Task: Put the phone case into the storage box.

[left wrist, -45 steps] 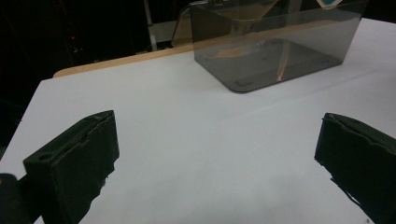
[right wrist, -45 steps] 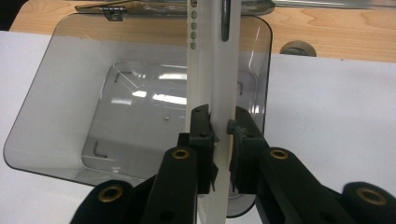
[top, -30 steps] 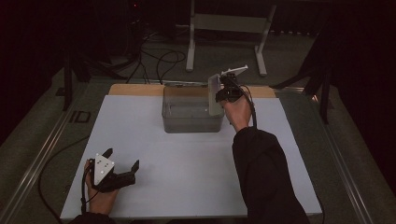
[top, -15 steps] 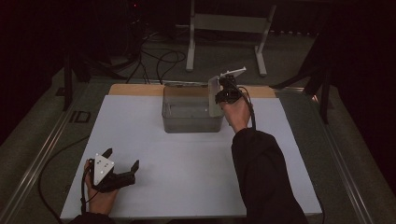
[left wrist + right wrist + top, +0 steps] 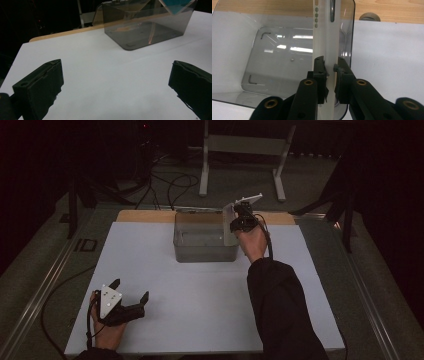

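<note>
A clear smoky plastic box (image 5: 202, 245) stands open-topped at the far middle of the white table. My right gripper (image 5: 239, 224) hangs over the box's right end, shut on a thin white slab (image 5: 228, 227) held on edge and upright. In the right gripper view the slab (image 5: 325, 37) runs up between the jaws of my right gripper (image 5: 329, 65), with small holes and a slot in its narrow edge, above the box floor (image 5: 282, 65). My left gripper (image 5: 130, 290) rests open at the front left, nothing between its fingers (image 5: 40, 85). The box (image 5: 140, 27) lies far ahead of it.
A wooden strip (image 5: 145, 216) edges the table's far side behind the box. Black cables (image 5: 170, 182) and a grey stand (image 5: 240, 150) are on the floor beyond. White table top (image 5: 200, 300) spreads between the two hands.
</note>
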`<state>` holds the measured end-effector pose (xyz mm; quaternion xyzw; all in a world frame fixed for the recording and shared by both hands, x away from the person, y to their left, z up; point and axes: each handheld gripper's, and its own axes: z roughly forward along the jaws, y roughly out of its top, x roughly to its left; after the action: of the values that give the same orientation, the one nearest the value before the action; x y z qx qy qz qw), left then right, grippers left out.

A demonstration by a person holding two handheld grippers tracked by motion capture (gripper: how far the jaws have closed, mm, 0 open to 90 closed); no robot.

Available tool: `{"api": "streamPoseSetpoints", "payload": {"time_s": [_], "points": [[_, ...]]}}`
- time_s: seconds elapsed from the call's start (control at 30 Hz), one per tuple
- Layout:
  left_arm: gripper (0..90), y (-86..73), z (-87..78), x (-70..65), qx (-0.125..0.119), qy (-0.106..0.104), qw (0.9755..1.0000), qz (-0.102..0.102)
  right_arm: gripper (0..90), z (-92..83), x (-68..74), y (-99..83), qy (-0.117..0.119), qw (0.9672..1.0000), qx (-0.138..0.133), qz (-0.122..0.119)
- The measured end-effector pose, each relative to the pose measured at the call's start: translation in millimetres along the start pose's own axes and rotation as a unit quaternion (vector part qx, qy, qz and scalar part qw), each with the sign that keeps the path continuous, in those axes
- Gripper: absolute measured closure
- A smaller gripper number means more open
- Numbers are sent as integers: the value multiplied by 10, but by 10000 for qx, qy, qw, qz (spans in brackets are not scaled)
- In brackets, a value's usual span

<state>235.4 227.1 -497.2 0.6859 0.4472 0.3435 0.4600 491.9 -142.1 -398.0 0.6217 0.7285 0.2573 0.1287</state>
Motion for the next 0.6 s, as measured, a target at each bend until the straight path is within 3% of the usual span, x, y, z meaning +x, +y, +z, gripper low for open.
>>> {"api": "streamPoseSetpoints", "payload": {"time_s": [0.6], "points": [[6, -2, 2, 0, 9, -1, 10000, 1, 820, 76, -4, -38, -44, 10000, 76, -27]]}}
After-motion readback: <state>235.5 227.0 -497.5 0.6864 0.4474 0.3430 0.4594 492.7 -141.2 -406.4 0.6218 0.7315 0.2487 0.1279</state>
